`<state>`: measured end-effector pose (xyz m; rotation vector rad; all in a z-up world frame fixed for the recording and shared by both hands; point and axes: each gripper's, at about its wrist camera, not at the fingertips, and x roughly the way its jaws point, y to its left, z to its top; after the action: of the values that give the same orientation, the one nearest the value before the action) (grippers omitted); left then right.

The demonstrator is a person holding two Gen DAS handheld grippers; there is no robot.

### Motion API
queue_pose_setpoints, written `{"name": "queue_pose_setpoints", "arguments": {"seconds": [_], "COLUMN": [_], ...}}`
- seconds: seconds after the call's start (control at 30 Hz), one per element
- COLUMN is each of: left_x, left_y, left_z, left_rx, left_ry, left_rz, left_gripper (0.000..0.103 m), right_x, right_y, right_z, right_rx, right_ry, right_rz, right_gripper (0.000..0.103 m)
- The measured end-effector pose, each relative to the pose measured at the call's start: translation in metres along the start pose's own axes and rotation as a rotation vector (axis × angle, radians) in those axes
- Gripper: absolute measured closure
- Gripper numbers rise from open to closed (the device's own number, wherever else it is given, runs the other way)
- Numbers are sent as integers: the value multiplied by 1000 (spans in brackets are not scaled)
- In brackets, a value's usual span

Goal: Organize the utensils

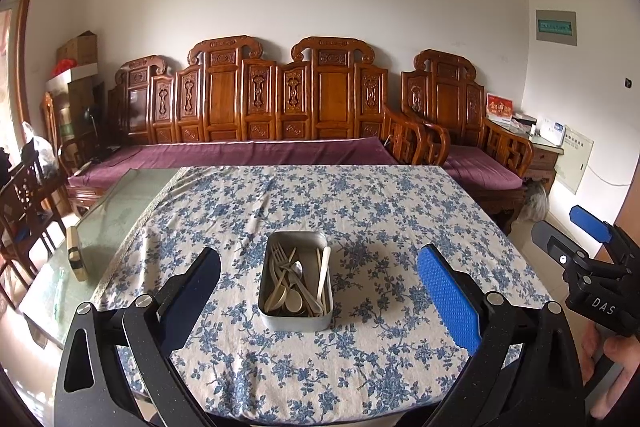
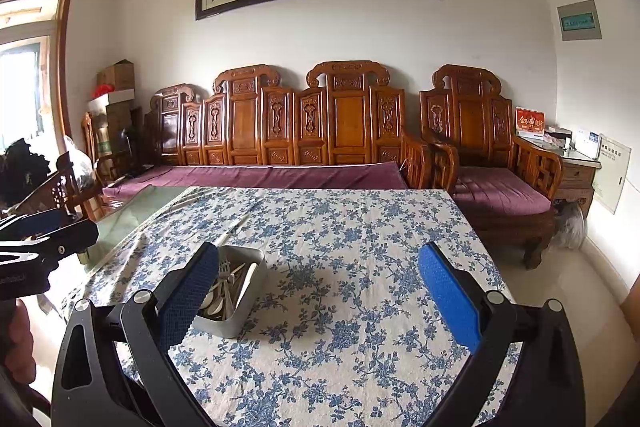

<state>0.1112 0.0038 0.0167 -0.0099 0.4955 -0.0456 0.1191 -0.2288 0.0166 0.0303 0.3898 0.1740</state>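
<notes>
Blue-padded fingers of the left gripper (image 1: pixel 319 287) sit nearest the lens, spread wide apart and holding nothing, framing the metal tin (image 1: pixel 296 281) from this side. That tin stands on the flowered tablecloth (image 1: pixel 380 211), roughly mid-table toward the near edge, and everything to organize is already heaped inside it: a metal fork (image 1: pixel 280 259) near the tin's far-left corner, a steel spoon (image 1: pixel 297 269) at its middle, cream plastic spoons (image 1: pixel 294 303) with bowls piled at the tin's near end, and a pale flat-handled piece (image 1: pixel 323 273) leaning along the tin's right wall. Judged handling: all light and stiff; the steel pieces are smooth and likely slippery, the plastic ones a bit flexible, none fragile. They are tangled, so lifting one may drag its neighbours. Best hold is probably the pale handle by the right wall, since its upper end rises clear of the heap; pinch across the flat faces. Exact count of pieces is hard to tell in the pile. Right gripper (image 2: pixel 318 291) hovers to the right of the tin, fingers likewise wide apart and empty, its left finger overlapping the tin's near-left corner in the right wrist view. Left of the tin the cloth ends and a bare glass tabletop (image 1: pixel 116 211) shows. Beyond the tin's far side, past the table edge, stands a carved wooden bench (image 1: pixel 256 99) with a purple cushion.
</notes>
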Motion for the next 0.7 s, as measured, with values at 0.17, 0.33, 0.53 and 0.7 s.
{"name": "queue_pose_setpoints", "arguments": {"seconds": [0.17,0.33,0.53,0.7], "left_x": [-4,-6,-9,-10], "left_y": [-1,-2,-2,-3], "left_z": [1,0,0,1], "left_rx": [1,1,1,-1], "left_ry": [-8,-14,-18,-21], "left_rz": [0,2,2,1], "left_gripper": [8,8,8,8], "right_x": [1,1,1,1], "right_y": [1,2,5,5], "right_z": [0,0,0,0], "right_rx": [-1,0,-1,0], "right_ry": [-1,-1,-1,-1], "right_rz": [1,2,4,4], "right_gripper": [3,3,3,3]}}
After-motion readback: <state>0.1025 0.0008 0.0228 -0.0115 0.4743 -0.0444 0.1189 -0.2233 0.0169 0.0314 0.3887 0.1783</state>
